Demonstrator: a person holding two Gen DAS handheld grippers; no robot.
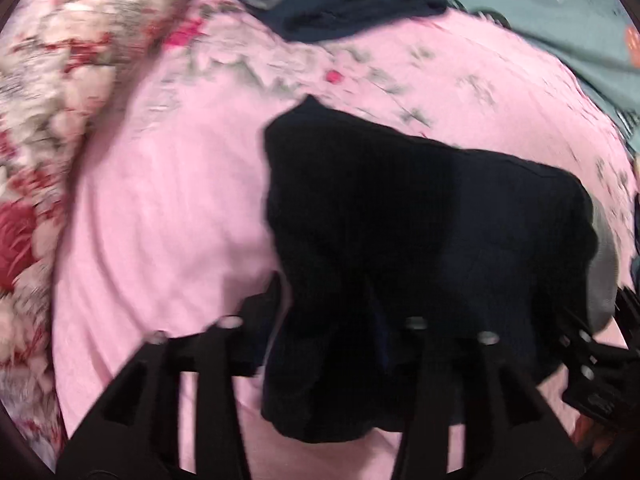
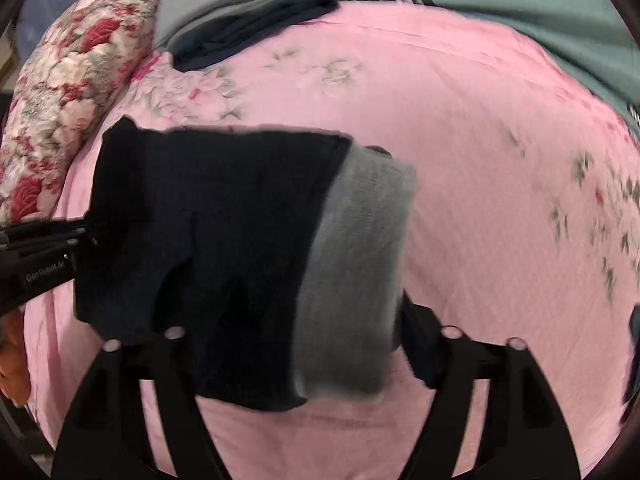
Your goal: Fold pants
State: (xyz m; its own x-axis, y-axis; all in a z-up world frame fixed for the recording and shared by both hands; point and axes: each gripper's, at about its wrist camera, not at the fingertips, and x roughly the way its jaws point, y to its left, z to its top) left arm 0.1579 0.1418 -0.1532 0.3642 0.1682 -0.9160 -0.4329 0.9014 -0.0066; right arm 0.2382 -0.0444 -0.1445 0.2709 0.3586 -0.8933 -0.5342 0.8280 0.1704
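Note:
The pants (image 1: 420, 232) are dark navy with a grey waistband (image 2: 360, 264), folded into a compact bundle on the pink bedsheet (image 1: 160, 220). In the left wrist view my left gripper (image 1: 320, 320) stands with wide-apart jaws around the near edge of the bundle; the fabric lies between and over the fingers. In the right wrist view my right gripper (image 2: 312, 336) also has jaws wide apart, with the near edge of the pants (image 2: 220, 232) and waistband draped between them. The left gripper shows at the left edge of the right wrist view (image 2: 40, 256), at the pants' left side.
A floral red-and-white quilt (image 2: 72, 92) lies along the left. A stack of grey and navy folded clothes (image 2: 248, 12) sits at the far side. A teal blanket (image 2: 540, 20) covers the far right. Bare pink sheet (image 2: 500, 200) spreads right of the pants.

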